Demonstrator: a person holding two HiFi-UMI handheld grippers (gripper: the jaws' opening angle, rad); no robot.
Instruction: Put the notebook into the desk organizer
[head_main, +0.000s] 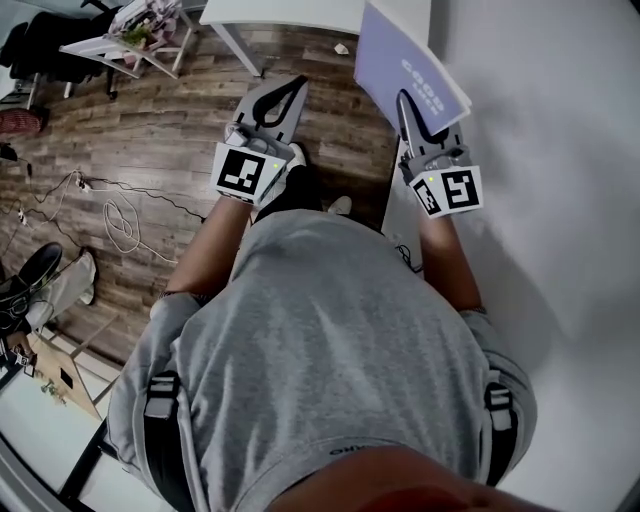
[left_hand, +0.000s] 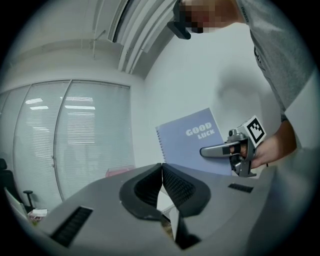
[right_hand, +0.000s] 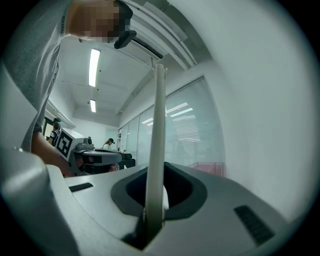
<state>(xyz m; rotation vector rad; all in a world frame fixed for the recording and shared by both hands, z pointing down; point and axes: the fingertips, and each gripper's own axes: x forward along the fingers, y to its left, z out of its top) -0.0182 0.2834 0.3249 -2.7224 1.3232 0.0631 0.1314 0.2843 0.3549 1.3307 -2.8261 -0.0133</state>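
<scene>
Above the wood floor (head_main: 140, 120), your right gripper (head_main: 405, 100) is clamped on the edge of the lilac notebook (head_main: 390, 45), held in mid-air, and your left gripper (head_main: 290, 88) is closed on nothing; the notebook looks light and floppy, so a hold nearer its spiral spine should steady it.

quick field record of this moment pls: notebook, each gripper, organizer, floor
notebook: lavender, spiral-bound notebook, cover reads GOOD LUCK, held up in the air in front of a white wall
right gripper: right gripper shut on the notebook, fingers clamped on its edge
left gripper: left gripper shut, nothing between its fingers, raised beside the other one
desk organizer: cannot pick it out for sure in any view
floor: wood plank floor below, loose cables lying on it
</scene>
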